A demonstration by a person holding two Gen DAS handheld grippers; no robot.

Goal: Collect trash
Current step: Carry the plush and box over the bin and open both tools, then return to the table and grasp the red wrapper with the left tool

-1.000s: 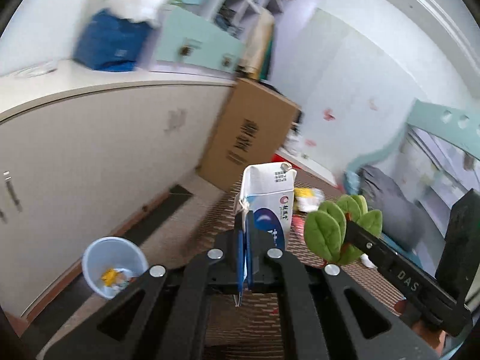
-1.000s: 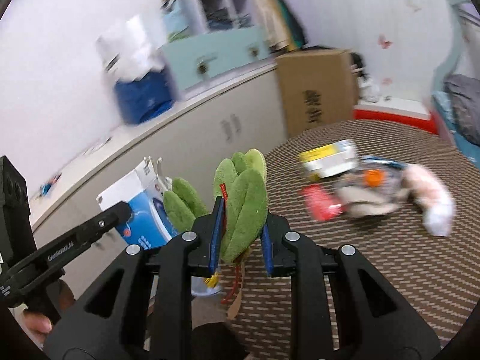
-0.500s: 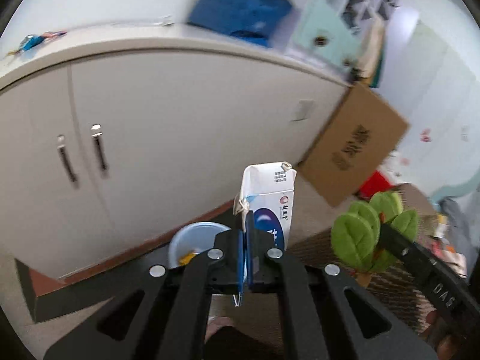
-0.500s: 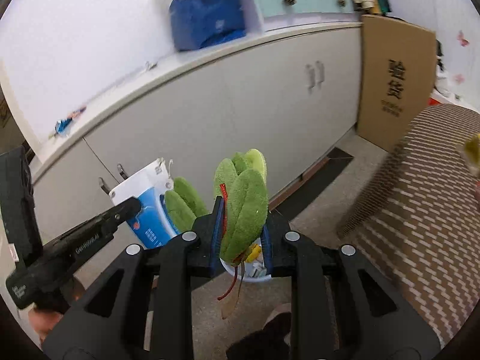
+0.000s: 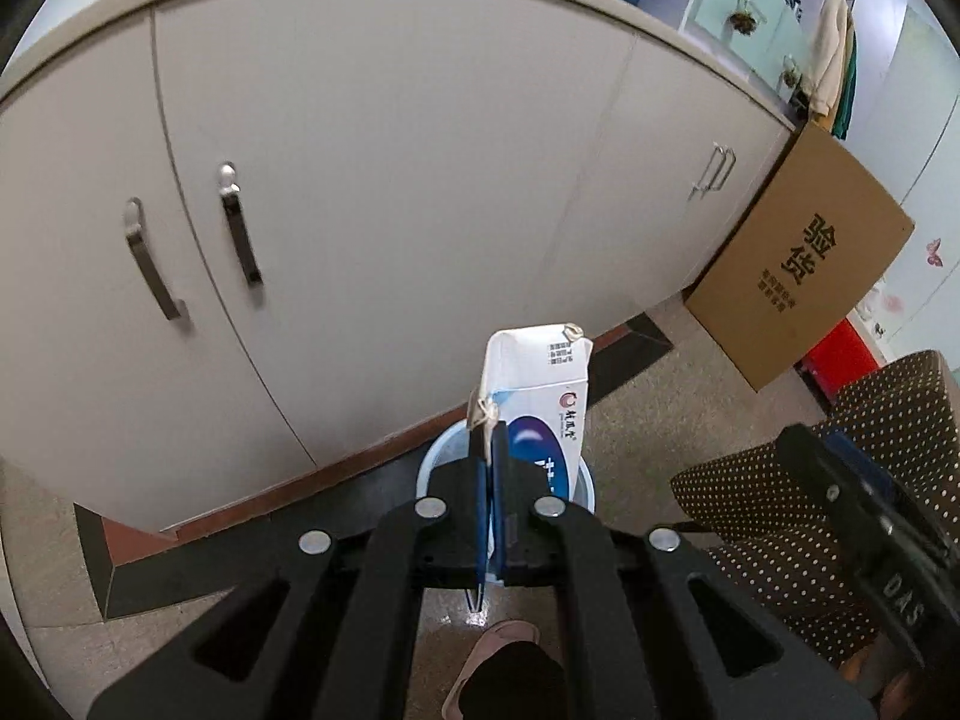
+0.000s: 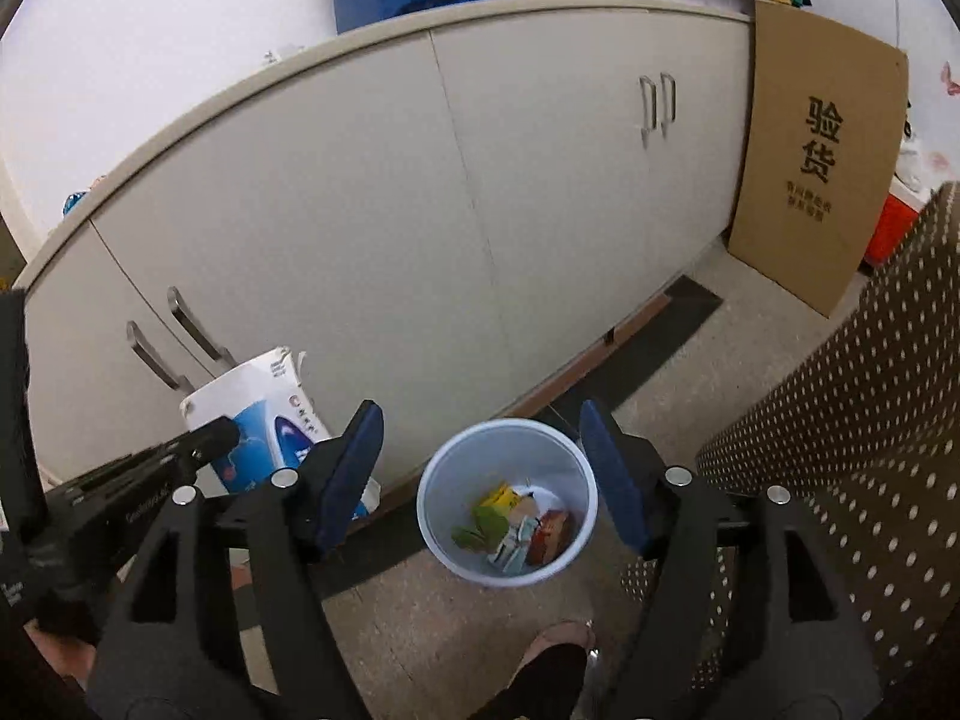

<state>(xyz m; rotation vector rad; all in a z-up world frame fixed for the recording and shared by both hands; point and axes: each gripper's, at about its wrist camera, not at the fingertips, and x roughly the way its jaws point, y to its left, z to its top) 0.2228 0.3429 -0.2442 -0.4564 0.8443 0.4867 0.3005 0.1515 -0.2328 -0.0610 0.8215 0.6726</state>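
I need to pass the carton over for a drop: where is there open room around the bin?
Bare floor lies between the pale blue plastic bin and the brown cardboard box. The dotted brown cloth crowds its right.

Upright milk carton (image 5: 536, 396) above bin (image 6: 507, 501)

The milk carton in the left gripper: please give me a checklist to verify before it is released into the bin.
1. Left gripper shut on milk carton: ok.
2. Carton above the trash bin: it overlaps the rim in the left view, exact alignment cannot tell.
3. Bin upright, mouth open: ok.
4. Room inside for the carton: ok, trash only at the bottom.
5. Right gripper open and empty: ok.
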